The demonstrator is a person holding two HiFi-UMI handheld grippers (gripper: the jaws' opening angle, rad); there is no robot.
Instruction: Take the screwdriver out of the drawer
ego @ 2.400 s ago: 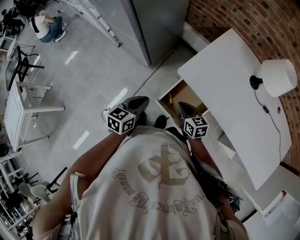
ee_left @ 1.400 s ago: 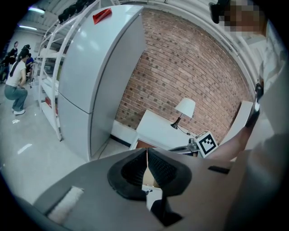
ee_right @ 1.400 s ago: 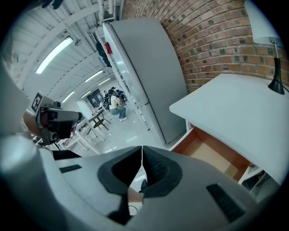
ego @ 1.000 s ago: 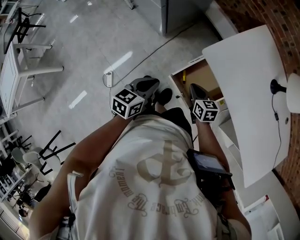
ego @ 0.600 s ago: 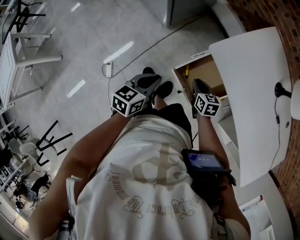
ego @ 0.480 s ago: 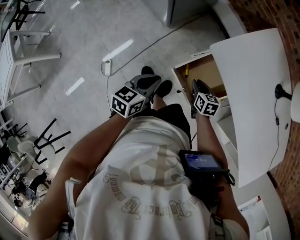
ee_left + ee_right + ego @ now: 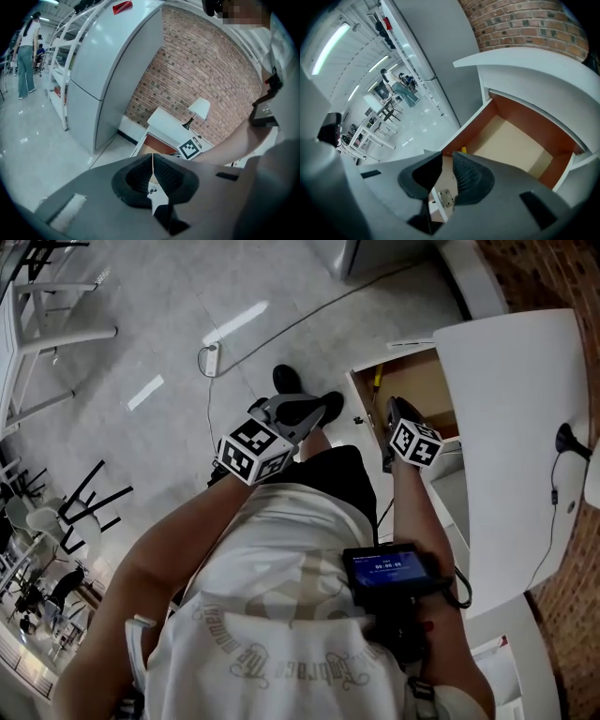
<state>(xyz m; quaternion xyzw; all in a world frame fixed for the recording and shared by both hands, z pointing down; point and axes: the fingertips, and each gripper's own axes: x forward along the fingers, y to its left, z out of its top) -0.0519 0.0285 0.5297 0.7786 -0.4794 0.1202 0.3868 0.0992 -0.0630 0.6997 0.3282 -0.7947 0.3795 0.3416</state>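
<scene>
Now | left claw point(image 7: 153, 159) closed, empty | right claw point(image 7: 446, 164) parted over drawer point(image 7: 511, 145)

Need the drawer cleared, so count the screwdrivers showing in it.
1 screwdriver: its yellow end lies by the side wall of the drawer, just beyond the right hand-held gripper. That gripper covers part of the drawer, so more may be hidden.

You can read nothing clearly. The small screen point(image 7: 389, 568) at your waist shows a row of pale digits, too small to make out. Below the screen, the curved lettering on your shirt point(image 7: 281, 615) is blurred. Above the screen, the cubes on your left gripper point(image 7: 298, 412) and right gripper point(image 7: 397, 413) carry only square markers.
</scene>
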